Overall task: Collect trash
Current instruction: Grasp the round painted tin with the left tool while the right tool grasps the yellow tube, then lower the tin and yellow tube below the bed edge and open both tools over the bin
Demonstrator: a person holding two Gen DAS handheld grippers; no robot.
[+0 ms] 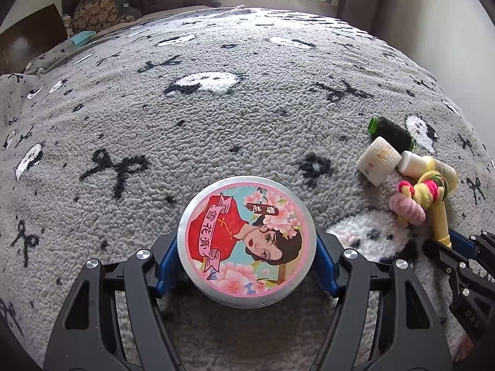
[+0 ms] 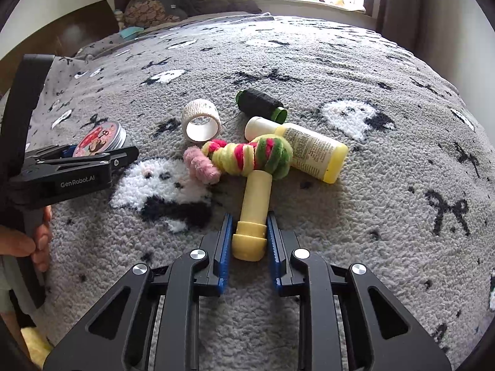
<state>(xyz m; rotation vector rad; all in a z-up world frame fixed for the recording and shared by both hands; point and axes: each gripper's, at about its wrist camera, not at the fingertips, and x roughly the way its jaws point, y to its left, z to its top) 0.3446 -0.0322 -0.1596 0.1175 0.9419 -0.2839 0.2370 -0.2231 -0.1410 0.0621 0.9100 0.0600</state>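
Note:
A round tin [image 1: 247,241] with a pink picture lid lies on the grey blanket; my left gripper [image 1: 247,249] has its blue pads pressed on both sides of it. The same tin [image 2: 102,137] shows at the left of the right wrist view, in the left gripper [image 2: 130,153]. My right gripper [image 2: 250,241] is shut on the cap end of a pale yellow tube [image 2: 255,198]. The tube's far end lies under a striped hair tie [image 2: 256,157], beside a pink one [image 2: 201,165].
Past the tube lie a white tape roll [image 2: 201,122], a black thread spool [image 2: 260,105] with green ends and a yellow bottle [image 2: 309,151]. A hand [image 2: 40,241] holds the left gripper's handle. Pillows [image 1: 102,9] and a window are at the blanket's far end.

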